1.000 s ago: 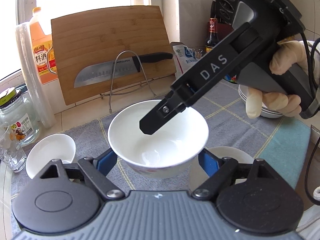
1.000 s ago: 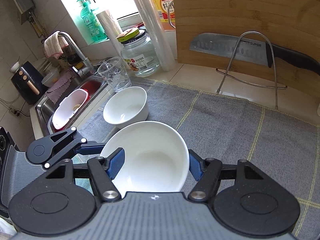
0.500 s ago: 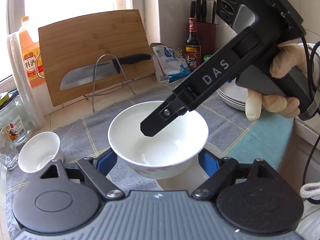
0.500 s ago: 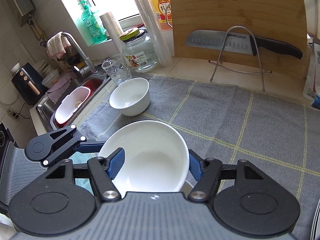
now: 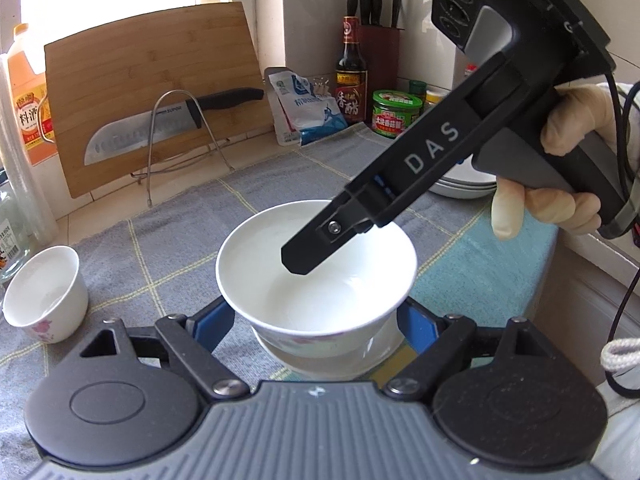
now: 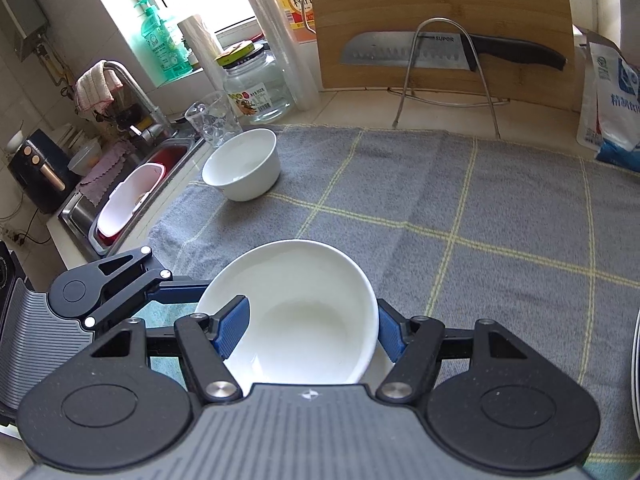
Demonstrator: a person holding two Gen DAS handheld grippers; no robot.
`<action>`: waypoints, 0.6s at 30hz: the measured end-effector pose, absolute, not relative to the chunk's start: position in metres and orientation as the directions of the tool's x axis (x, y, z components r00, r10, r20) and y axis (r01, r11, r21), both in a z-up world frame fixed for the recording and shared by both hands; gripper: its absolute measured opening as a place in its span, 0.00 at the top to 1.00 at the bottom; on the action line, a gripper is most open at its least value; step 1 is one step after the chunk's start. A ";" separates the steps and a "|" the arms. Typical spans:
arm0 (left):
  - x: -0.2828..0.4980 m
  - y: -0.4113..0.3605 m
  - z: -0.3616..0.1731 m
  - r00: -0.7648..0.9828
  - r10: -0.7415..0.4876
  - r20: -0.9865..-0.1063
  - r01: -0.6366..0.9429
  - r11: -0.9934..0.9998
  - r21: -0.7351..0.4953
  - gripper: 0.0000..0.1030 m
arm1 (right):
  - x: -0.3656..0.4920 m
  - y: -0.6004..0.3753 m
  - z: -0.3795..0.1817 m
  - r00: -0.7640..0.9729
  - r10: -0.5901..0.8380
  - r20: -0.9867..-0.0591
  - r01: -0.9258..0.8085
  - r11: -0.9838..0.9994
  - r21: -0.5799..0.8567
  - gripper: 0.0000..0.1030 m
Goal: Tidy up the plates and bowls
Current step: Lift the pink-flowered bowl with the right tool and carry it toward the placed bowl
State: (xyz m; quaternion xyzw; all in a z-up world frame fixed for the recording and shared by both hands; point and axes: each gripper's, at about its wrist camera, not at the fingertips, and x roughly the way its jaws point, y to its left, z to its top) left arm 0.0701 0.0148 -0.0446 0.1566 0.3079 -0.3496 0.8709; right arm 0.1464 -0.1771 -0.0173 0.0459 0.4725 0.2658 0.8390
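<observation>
Right gripper first: its blue-padded fingers sit on either side of the wall of a white round ceramic bowl, one pad inside the rim and the other outside, clamped on it. In the left wrist view the same tool reaches in from the upper right, its black finger dipping into the bowl's hollow, a pale-gloved hand wrapped round the handle. The left gripper brackets that bowl low down, blue pads flanking its sides; whether they press it or merely stand beside it, I cannot tell. Under the bowl sits a second white dish, only its rim peeking out, so whether the bowl touches it is unclear. Both are over a grey cloth mat with yellow grid lines. Further left on the mat stands a smaller white bowl with a pink flower print, well apart. At the right edge, a stack of white plates. Behind, a bamboo cutting board leans on the wall with a black-handled steel knife resting across a wire stand.
</observation>
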 end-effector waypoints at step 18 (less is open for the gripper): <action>0.075 0.009 -0.055 0.529 -0.517 -0.673 0.724 0.689 0.040 0.15 | 0.143 -0.183 -0.028 0.412 0.468 -0.781 -0.371 0.870 0.326 0.30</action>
